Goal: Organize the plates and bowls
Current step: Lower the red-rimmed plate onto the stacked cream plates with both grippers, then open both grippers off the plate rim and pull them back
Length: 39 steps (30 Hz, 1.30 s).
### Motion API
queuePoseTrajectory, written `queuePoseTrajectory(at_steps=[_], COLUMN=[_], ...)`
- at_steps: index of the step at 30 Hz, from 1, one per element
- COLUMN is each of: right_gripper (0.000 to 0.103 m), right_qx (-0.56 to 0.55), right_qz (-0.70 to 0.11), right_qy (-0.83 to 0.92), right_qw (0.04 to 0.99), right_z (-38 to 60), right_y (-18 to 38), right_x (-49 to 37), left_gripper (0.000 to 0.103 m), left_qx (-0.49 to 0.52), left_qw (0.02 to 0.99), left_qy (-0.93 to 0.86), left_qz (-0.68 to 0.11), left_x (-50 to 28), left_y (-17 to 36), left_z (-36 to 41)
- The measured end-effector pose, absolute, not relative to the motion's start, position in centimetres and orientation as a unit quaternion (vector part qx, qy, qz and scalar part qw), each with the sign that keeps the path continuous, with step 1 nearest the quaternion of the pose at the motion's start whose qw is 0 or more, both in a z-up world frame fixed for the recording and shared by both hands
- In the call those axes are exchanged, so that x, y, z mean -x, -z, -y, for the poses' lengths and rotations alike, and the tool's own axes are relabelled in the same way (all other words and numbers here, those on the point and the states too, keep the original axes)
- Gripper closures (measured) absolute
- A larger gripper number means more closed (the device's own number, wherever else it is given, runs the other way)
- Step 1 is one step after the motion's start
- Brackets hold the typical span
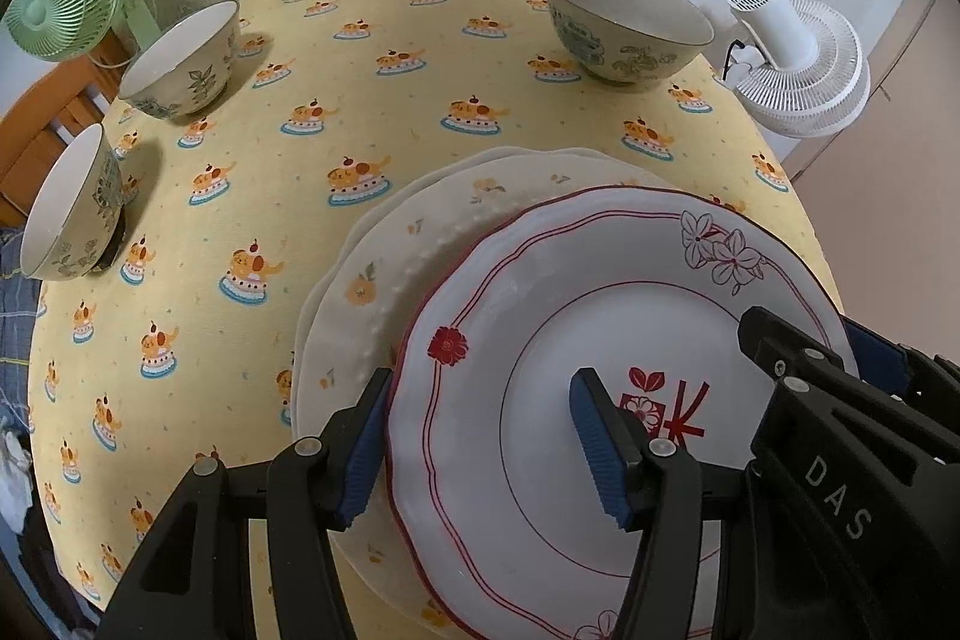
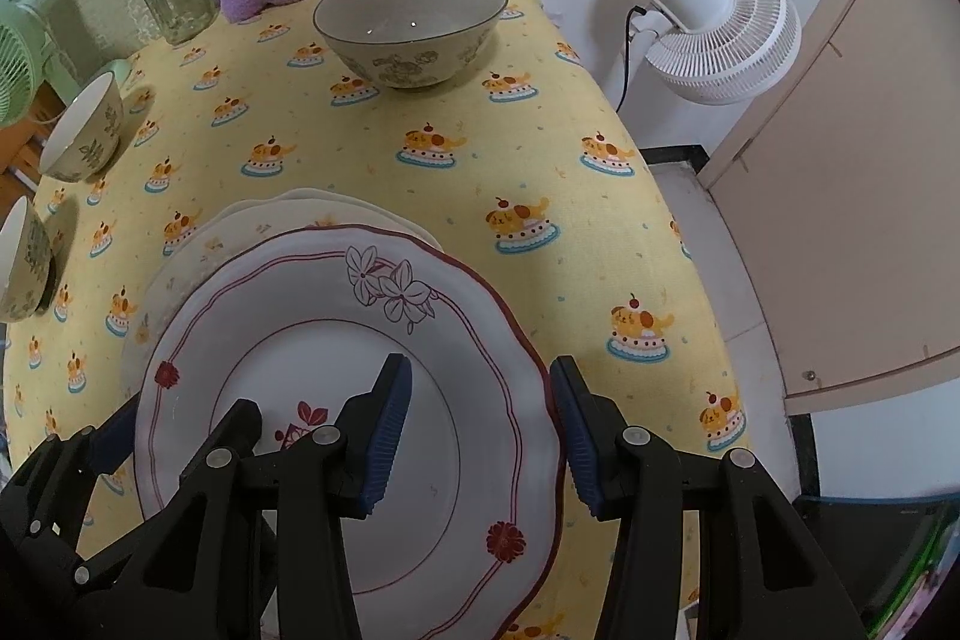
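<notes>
Left wrist view: red-trimmed plate sits lower right of frame, on the cream plates stacked on the tabletop. Left tongs straddle its left rim, spread, not visibly pressing. Right tongs straddle the opposite rim, likewise spread. Risk: uneven closing could tip the plate or drag the stack. Both point steeply down. Three bowls, e.g., stand well apart, upper frame.

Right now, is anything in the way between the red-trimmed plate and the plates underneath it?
Nothing visible. The red-trimmed plate sits over the cream plates, each gripper's fingers straddling its rim: left gripper, right gripper.
</notes>
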State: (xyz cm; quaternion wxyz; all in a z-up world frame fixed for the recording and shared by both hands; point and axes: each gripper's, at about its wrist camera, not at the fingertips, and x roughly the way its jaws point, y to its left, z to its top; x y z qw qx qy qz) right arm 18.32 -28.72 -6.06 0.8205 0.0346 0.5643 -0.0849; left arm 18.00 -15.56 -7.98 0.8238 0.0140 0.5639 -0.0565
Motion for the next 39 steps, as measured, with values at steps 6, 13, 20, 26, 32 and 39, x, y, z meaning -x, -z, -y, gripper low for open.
queuePoseTrajectory(at_steps=[6, 13, 20, 26, 32, 39], right_gripper=[0.055, 0.073, 0.074, 0.076, 0.076, 0.076], right_qx=[-0.049, -0.018, -0.011, -0.002, 0.018, 0.007], right_qz=[-0.564, -0.559, -0.559, -0.560, -0.550, -0.560], right_qy=[0.075, 0.083, 0.076, 0.062, 0.036, 0.020], right_qw=[0.821, 0.825, 0.826, 0.826, 0.834, 0.828], right_z=[29.1, 29.3, 29.2, 29.1, 28.1, 27.9], right_y=[5.9, 5.3, 5.2, 5.1, 4.7, 5.4], right_x=[-17.8, -17.2, -17.4, -17.6, -17.9, -18.6], left_gripper=[0.043, 0.042, 0.042, 0.041, 0.041, 0.040], left_qx=[-0.017, -0.027, -0.043, -0.050, -0.068, -0.044], left_qw=[0.824, 0.824, 0.822, 0.819, 0.818, 0.822], left_qy=[0.052, 0.035, 0.017, 0.001, -0.010, -0.030], left_qz=[-0.565, -0.566, -0.568, -0.571, -0.571, -0.567], left_x=[-18.1, -18.0, -17.9, -18.0, -17.7, -18.0], left_y=[8.0, 7.9, 8.0, 8.1, 7.9, 7.5], left_z=[15.7, 16.0, 16.6, 16.8, 17.4, 16.0])
